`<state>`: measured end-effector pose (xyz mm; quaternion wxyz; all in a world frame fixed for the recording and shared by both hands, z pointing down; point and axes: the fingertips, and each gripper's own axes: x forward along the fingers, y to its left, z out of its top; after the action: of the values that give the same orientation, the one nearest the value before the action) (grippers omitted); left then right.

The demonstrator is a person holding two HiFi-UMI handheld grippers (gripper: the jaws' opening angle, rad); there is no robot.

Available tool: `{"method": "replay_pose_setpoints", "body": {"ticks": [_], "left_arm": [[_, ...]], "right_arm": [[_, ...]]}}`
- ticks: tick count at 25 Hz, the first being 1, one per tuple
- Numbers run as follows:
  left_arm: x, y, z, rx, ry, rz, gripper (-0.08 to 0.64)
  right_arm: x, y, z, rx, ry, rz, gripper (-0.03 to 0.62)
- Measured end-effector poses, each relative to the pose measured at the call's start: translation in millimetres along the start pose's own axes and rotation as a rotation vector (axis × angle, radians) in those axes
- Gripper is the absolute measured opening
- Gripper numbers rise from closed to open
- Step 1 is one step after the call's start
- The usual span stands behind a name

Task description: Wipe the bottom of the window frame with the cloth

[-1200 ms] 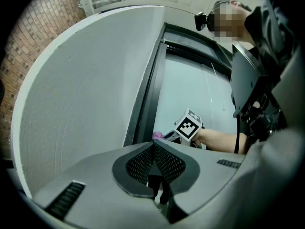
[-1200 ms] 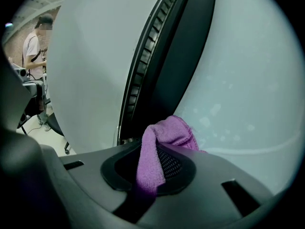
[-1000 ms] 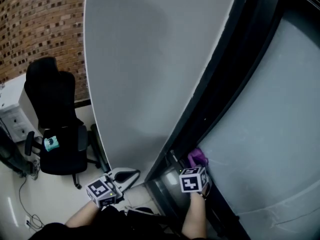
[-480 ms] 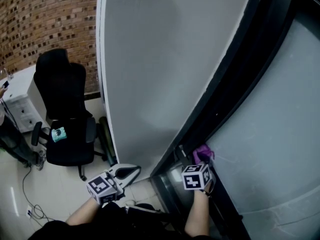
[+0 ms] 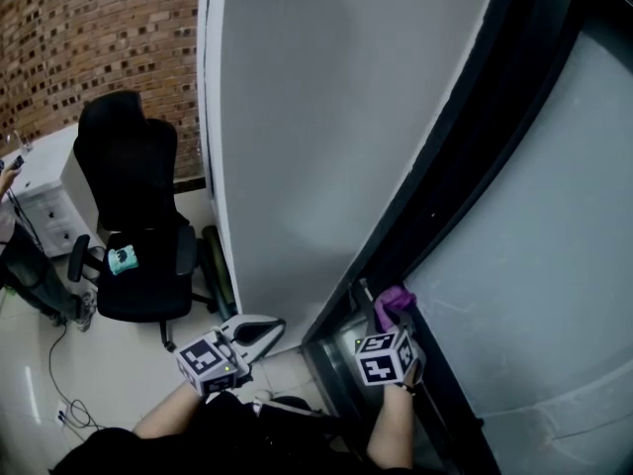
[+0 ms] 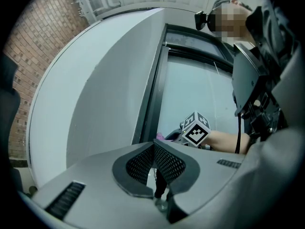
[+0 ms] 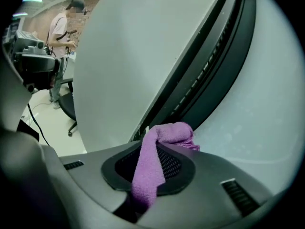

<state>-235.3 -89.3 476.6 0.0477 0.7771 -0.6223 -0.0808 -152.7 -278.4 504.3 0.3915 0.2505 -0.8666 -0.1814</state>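
Head view looks down on a person crouched low by a big window. The right gripper [image 5: 388, 317] has its claw pinched tight on a purple cloth [image 5: 394, 302]. A soft bunch of the cloth sticks out past the tips. That way the cloth meets the dark window frame [image 5: 450, 166], not the hard claw. The bunch sits low down, where the frame meets the glass [image 5: 534, 265]. I cannot tell if it is pressing there or is just beside it.

In the right gripper view, the cloth runs down between both pads. I think that grip is deep enough to stop it slipping out when it is rubbed along.

The left gripper [image 5: 259, 329] is off to the side, near the white wall [image 5: 316, 137], well apart from the frame. Its claw is closed with nothing in it. It has no job here, so I think it is held out of the way.

The wiping looks like it is only at its start.
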Motion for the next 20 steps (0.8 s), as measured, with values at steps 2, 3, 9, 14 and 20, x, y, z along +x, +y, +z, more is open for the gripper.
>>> {"method": "replay_pose_setpoints", "body": {"ticks": [2,3,9,14,20], "left_arm": [[-2.0,1.4,0.9,0.009,0.005,0.009,-0.008],[-3.2,2.2,1.6,0.015,0.008,0.017,-0.008],[-11.1,13.3,4.3,0.033,0.002,0.069,-0.008],[-17.2,17.1,10.4,0.048,-0.008,0.099,-0.008],[-16.6,18.1,13.3,0.054,-0.021,0.106,-0.008]], "right_arm": [[-5.6,10.0,1.2,0.07,-0.059,0.057,0.067],[-9.6,15.0,0.6,0.117,-0.094,0.098,0.067],[-44.8,42.8,13.9,0.351,-0.368,0.388,0.067],[-73.5,46.8,9.7,0.353,-0.519,0.461,0.066],[-82.4,54.6,21.1,0.32,-0.638,0.483,0.063]]}}
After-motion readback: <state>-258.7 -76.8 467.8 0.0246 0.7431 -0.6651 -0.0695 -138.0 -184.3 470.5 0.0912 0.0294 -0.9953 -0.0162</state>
